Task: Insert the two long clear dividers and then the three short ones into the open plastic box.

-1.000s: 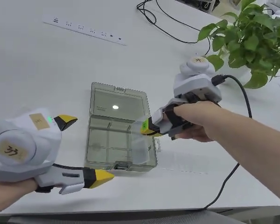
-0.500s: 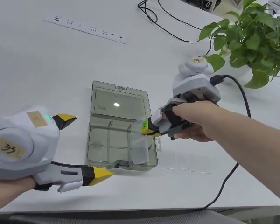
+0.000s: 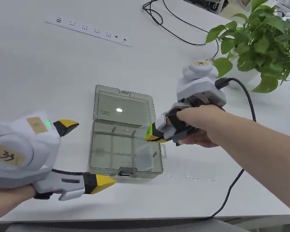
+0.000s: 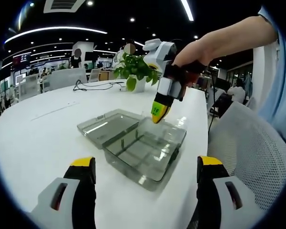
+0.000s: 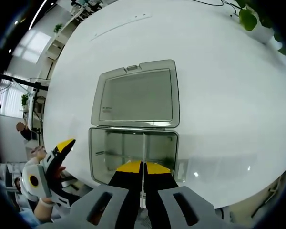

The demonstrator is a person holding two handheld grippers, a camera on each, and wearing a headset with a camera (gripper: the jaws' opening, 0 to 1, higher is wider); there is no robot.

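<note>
The open plastic box [image 3: 100,153] lies on the white table, its lid [image 3: 123,107] folded flat behind it. Thin partition lines show inside the base. My right gripper [image 3: 151,133] is shut on a clear divider [image 3: 146,151] that hangs upright over the right part of the base. In the right gripper view the divider [image 5: 144,145] is edge-on, a thin line across the box [image 5: 105,152]. My left gripper [image 3: 84,153] stands open at the box's left front, apart from it. In the left gripper view the box [image 4: 143,145] lies ahead, with the right gripper [image 4: 158,110] above it.
More clear dividers [image 3: 189,169] lie flat on the table right of the box. A white power strip [image 3: 89,31] and black cables [image 3: 183,34] sit at the back, and a potted plant [image 3: 256,38] at the back right. The table's front edge is close.
Hardly anything: the right gripper still holds the divider over the box's right side. The left gripper has sunk slightly toward the front edge.
</note>
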